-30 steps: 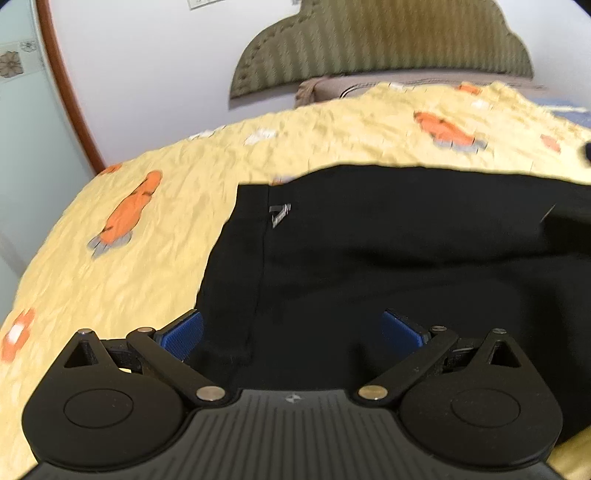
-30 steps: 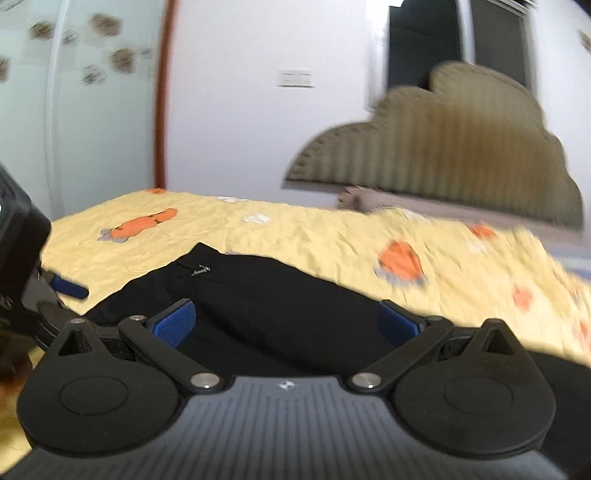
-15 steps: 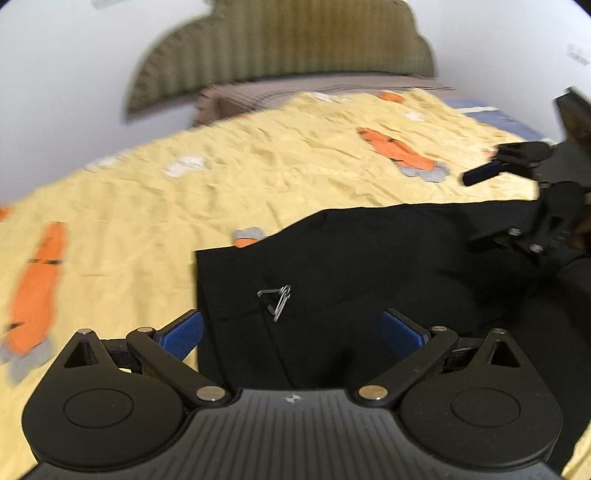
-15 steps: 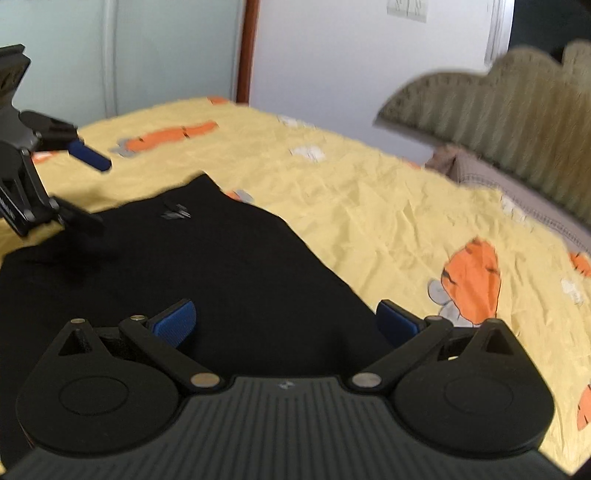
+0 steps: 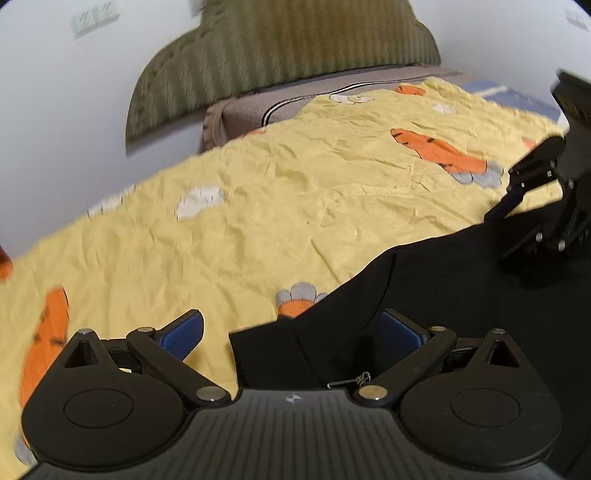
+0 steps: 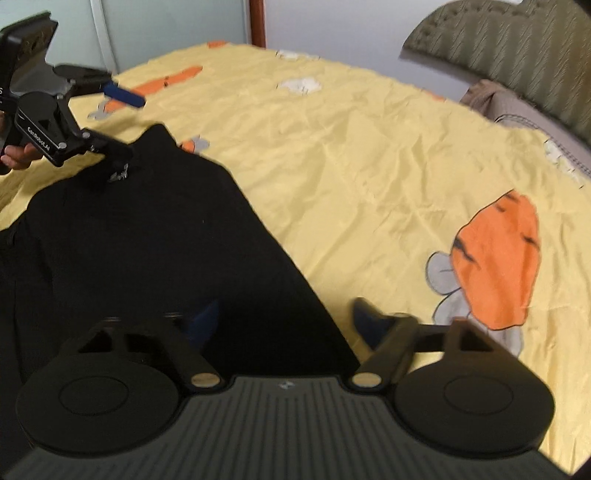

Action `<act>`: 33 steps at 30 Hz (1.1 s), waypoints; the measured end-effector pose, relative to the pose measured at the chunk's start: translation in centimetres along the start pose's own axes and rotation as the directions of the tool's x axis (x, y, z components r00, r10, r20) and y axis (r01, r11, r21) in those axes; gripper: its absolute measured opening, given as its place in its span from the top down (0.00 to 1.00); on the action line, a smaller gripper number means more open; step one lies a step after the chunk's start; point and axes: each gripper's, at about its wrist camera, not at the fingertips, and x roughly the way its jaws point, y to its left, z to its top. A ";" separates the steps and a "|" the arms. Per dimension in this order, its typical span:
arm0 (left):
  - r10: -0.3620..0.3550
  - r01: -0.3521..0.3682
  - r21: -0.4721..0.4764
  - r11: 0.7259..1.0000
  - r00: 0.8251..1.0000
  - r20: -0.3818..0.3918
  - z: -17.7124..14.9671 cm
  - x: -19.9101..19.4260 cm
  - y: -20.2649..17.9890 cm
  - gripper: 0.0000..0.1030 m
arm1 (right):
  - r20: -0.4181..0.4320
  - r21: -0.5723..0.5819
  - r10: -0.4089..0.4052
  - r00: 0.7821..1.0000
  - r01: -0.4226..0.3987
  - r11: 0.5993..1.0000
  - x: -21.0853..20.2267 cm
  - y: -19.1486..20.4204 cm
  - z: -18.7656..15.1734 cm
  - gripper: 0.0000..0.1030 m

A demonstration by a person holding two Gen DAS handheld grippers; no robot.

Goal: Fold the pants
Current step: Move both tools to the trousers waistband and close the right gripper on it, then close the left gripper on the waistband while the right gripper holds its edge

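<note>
Black pants (image 6: 147,240) lie flat on a yellow bedspread (image 6: 351,147). In the left wrist view the pants (image 5: 461,295) fill the lower right, with a corner and a small metal zipper pull (image 5: 360,378) between the fingers. My left gripper (image 5: 291,332) is open over that corner. It also shows in the right wrist view (image 6: 122,122), open at the pants' far corner. My right gripper (image 6: 284,317) is open over the pants' near edge. It also shows in the left wrist view (image 5: 506,236), open at the far right.
The bedspread has orange and grey cartoon prints (image 6: 495,258). A green padded headboard (image 5: 277,48) and a brown pillow (image 5: 332,96) stand at the back. A white wall and a wooden door frame (image 6: 256,22) lie behind the bed.
Both grippers have swung toward the far edge of the pants and dropped lower. The left one now sits over the corner by the zipper pull; the right one sits over the edge.
</note>
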 end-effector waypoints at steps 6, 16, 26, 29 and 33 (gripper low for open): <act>-0.019 0.018 0.061 0.998 1.000 0.010 0.9 0.3 -0.5 0.01 | 0.004 0.017 0.013 1.000 -0.013 1.000 0.2 -0.1 0.0 0.85; -0.077 0.070 0.271 0.960 0.997 0.017 1.7 0.2 -3.2 0.01 | 0.117 -0.230 -0.240 0.964 0.261 0.938 -2.2 7.5 -1.9 0.95; -0.154 0.051 0.685 0.726 0.984 0.091 0.0 -2.9 -10.6 0.01 | 0.247 -0.476 -0.346 0.905 0.424 0.770 -5.3 15.7 -4.8 0.96; -0.117 0.034 0.737 0.675 0.991 0.062 -0.4 -1.9 -12.0 0.11 | 0.263 -0.495 -0.354 0.897 0.441 0.749 -5.8 16.6 -4.9 0.96; -0.113 0.073 0.674 0.735 0.994 0.015 0.7 -1.3 -11.5 0.55 | 0.282 -0.482 -0.355 0.891 0.452 0.751 -6.8 17.3 -5.1 0.96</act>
